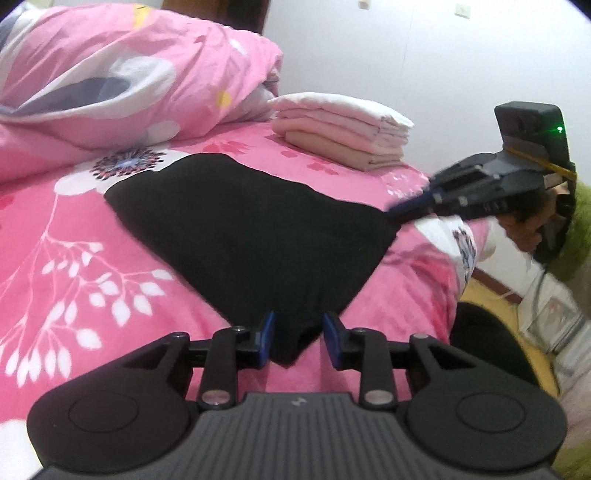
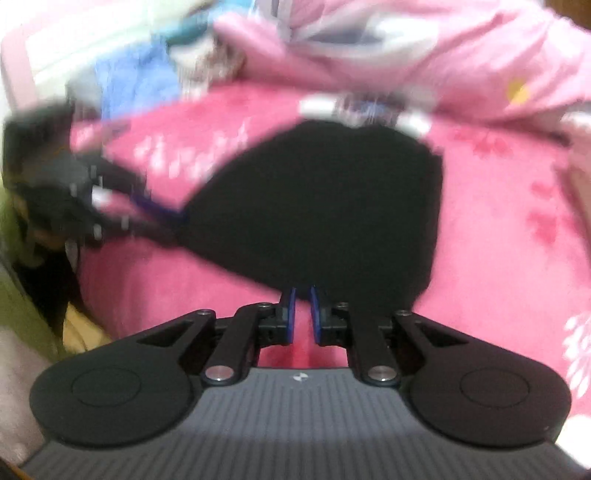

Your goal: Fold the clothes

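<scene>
The black garment (image 1: 240,229) (folded) has corners between parted left gripper (image 1: 299,338) and clenched right gripper (image 2: 303,314).

so it's a bedroom, the bed (image 1: 110,258) takes up most of the view, covered in a bright pink sheet printed with white leaves and flowers. a matching pink floral duvet (image 1: 129,74) is bunched up at the far end. behind it there's a plain white wall (image 1: 406,55) with a couple of small pale switch plates (image 1: 462,9) up high, and a strip of dark wooden door frame (image 1: 243,14). down past the bed edge you can see yellowish floor (image 1: 491,295). light is flat and soft, indoor kind
</scene>
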`<control>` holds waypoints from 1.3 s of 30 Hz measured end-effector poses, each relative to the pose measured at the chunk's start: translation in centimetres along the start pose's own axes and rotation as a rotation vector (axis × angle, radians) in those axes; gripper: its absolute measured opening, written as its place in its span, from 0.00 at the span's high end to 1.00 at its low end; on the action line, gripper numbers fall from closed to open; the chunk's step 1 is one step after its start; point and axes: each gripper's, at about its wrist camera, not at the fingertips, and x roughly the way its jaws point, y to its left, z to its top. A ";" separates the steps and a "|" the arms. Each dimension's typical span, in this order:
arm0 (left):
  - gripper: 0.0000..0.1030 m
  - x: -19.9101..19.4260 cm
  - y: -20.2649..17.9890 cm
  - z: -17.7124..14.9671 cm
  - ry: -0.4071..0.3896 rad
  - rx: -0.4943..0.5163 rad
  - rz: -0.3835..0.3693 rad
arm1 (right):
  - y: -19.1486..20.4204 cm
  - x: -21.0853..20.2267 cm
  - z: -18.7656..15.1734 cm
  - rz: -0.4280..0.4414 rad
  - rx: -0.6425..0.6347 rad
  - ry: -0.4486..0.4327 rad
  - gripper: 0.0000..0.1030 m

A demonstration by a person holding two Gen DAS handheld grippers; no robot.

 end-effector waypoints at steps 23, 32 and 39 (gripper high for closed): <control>0.65 4.9 3.7 5.1 -0.037 -0.164 0.082 | -4.6 6.3 0.6 -0.063 0.134 -0.140 0.87; 0.58 4.6 5.2 6.8 -0.072 -0.182 0.085 | -6.8 1.6 -0.4 -0.231 0.309 -0.134 0.82; 0.59 8.3 7.6 6.9 -0.004 -0.247 0.141 | -5.7 8.8 4.1 -0.099 0.242 -0.102 0.84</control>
